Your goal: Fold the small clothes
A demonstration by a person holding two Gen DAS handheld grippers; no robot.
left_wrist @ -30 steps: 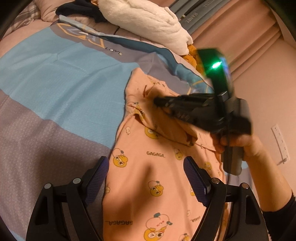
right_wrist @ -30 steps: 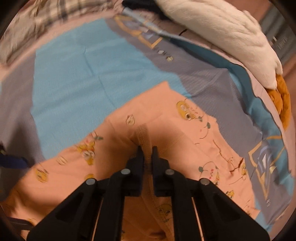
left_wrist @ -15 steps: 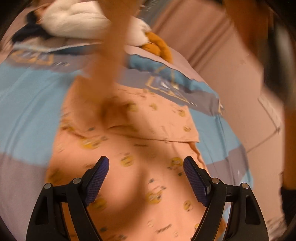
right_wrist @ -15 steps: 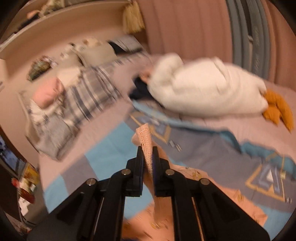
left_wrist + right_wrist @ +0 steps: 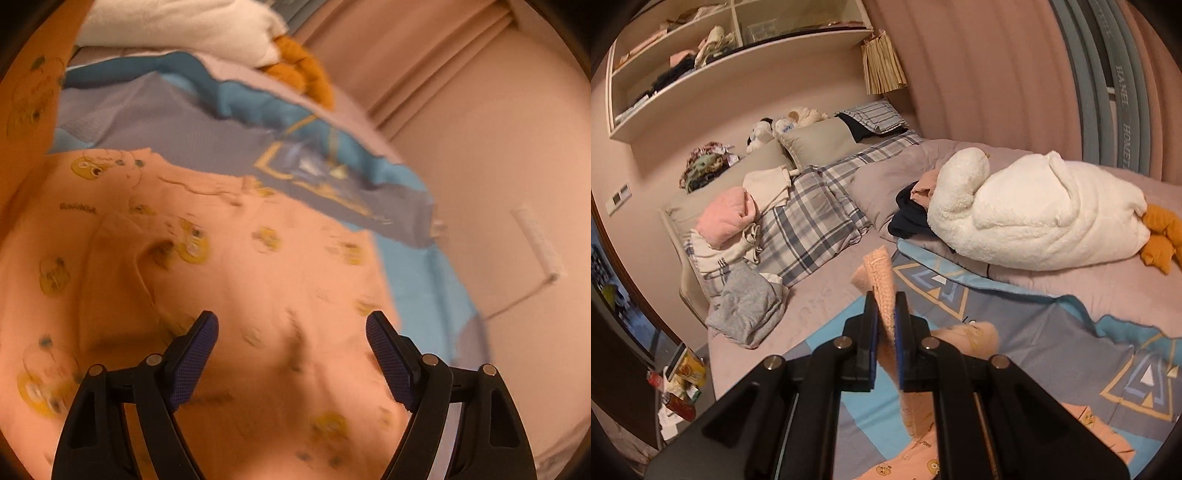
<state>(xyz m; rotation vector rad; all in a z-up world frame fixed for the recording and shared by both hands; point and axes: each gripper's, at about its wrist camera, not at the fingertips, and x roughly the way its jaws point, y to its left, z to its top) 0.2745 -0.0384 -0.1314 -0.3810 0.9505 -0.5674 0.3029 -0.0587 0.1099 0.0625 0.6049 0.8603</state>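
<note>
A small peach garment (image 5: 258, 280) printed with yellow cartoon figures lies spread on a blue and grey mat (image 5: 207, 133) on the bed. My left gripper (image 5: 291, 354) is open and hovers just above the garment's middle, holding nothing. My right gripper (image 5: 885, 332) is shut on the garment's ribbed cuff (image 5: 881, 280) and holds it lifted well above the bed. The cloth hangs down from the jaws toward the rest of the garment (image 5: 923, 461). A raised strip of the garment (image 5: 33, 85) shows at the left edge of the left wrist view.
A white plush duck with orange feet (image 5: 1034, 214) lies across the bed beyond the mat. Plaid pillows and piled clothes (image 5: 768, 221) sit at the headboard. A wall (image 5: 498, 184) runs along the right of the bed. Clutter (image 5: 679, 387) lies on the floor.
My right gripper has lifted the cuff from the bed surface high into the air. My left gripper has moved right over the garment, still open.
</note>
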